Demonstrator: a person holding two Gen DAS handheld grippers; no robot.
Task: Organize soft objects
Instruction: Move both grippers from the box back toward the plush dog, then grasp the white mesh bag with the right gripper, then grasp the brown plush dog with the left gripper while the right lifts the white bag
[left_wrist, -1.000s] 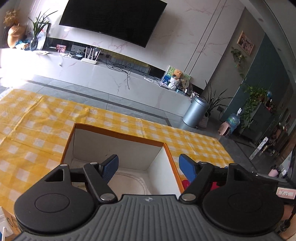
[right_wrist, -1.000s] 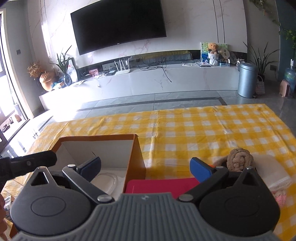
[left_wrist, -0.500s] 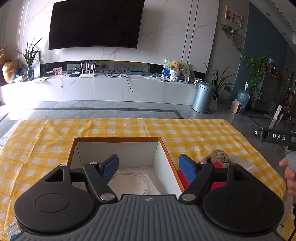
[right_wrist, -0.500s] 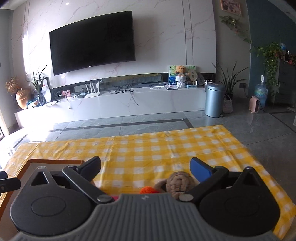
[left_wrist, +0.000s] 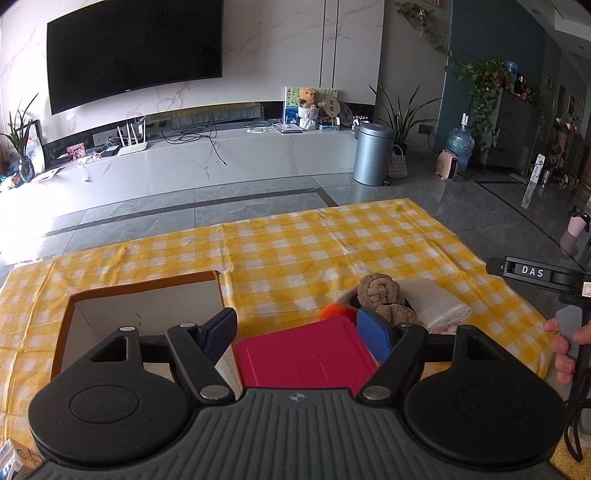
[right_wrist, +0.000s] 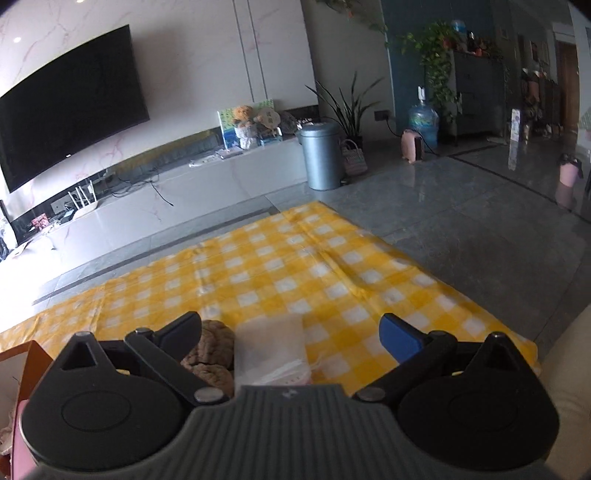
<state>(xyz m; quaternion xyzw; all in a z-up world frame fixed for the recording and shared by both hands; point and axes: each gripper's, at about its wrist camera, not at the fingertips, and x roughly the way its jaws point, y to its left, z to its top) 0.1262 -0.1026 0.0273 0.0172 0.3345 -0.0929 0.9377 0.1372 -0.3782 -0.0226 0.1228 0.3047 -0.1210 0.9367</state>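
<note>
An open cardboard box (left_wrist: 147, 299) with an orange rim sits on the yellow checked cloth (left_wrist: 314, 251) at the left. Right of it lie a red flat pad (left_wrist: 306, 350), an orange knitted ball (left_wrist: 332, 311), a brown knotted plush (left_wrist: 380, 291) and a white folded cloth packet (left_wrist: 432, 299). My left gripper (left_wrist: 297, 332) is open and empty above the red pad. My right gripper (right_wrist: 295, 332) is open and empty over the white packet (right_wrist: 271, 347), with the brown plush (right_wrist: 210, 350) at its left finger.
The cloth's far and right edges drop to a grey tiled floor (left_wrist: 258, 199). A white TV bench (left_wrist: 207, 158), a grey bin (left_wrist: 373, 153) and plants stand beyond. The right gripper's handle and a hand (left_wrist: 565, 343) show at the left wrist view's right edge.
Both grippers have swung to the right: the left from over the box to over the red pad, the right from the box and pad to over the white packet. Both stayed open.
</note>
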